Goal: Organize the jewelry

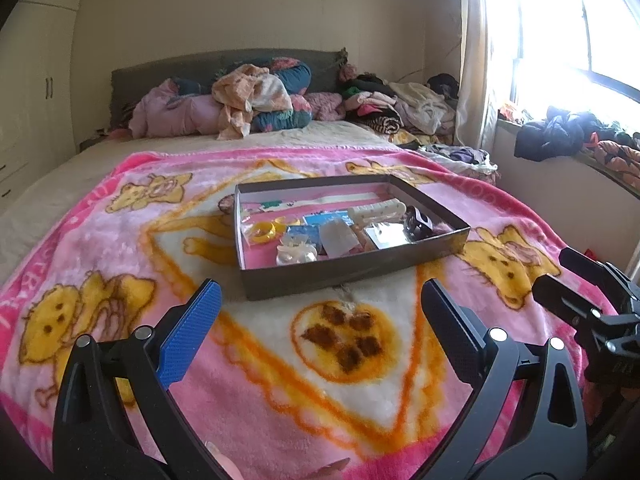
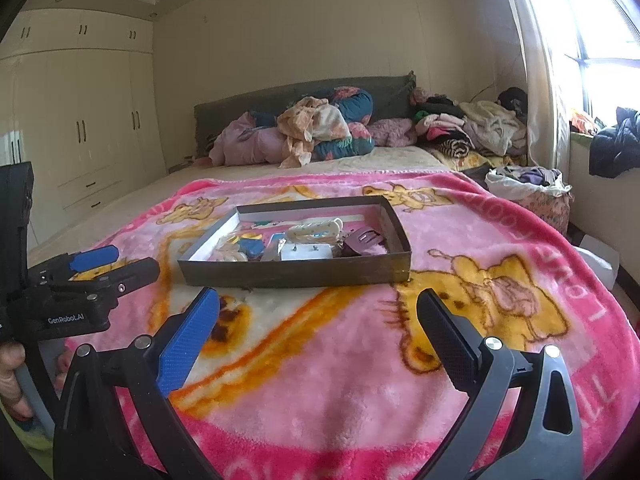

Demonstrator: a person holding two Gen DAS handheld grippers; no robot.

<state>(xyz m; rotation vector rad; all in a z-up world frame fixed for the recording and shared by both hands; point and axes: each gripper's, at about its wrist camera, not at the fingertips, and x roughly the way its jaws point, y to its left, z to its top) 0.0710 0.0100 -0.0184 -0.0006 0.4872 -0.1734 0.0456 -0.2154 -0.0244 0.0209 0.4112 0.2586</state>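
A shallow dark cardboard box (image 1: pixel 352 278) (image 2: pixel 292 276) lies on a pink cartoon blanket (image 1: pixel 280 392) on the bed. It holds loose pieces: a yellow ring (image 1: pixel 262 233), a white hair clip (image 1: pixel 380 209) (image 2: pixel 320 227), a black clip (image 1: pixel 418 220), a maroon clip (image 2: pixel 362 240), a card with earrings (image 2: pixel 306 253) and pearly bits (image 1: pixel 294 255). My left gripper (image 1: pixel 320 300) (image 2: pixel 116 265) hovers open just short of the box's near wall, holding nothing. To the right, my right gripper (image 2: pixel 320 308) (image 1: pixel 560 278) is open too and holds nothing, at about the same distance.
Pillows and crumpled clothes (image 1: pixel 248 104) are heaped at the headboard, with more clothing (image 2: pixel 472 128) along the window side. A wardrobe (image 2: pixel 80 128) fills the left wall. A bag of clothes (image 2: pixel 532 188) sits beside the bed's right edge. A hand (image 2: pixel 10 372) holds the left gripper's handle.
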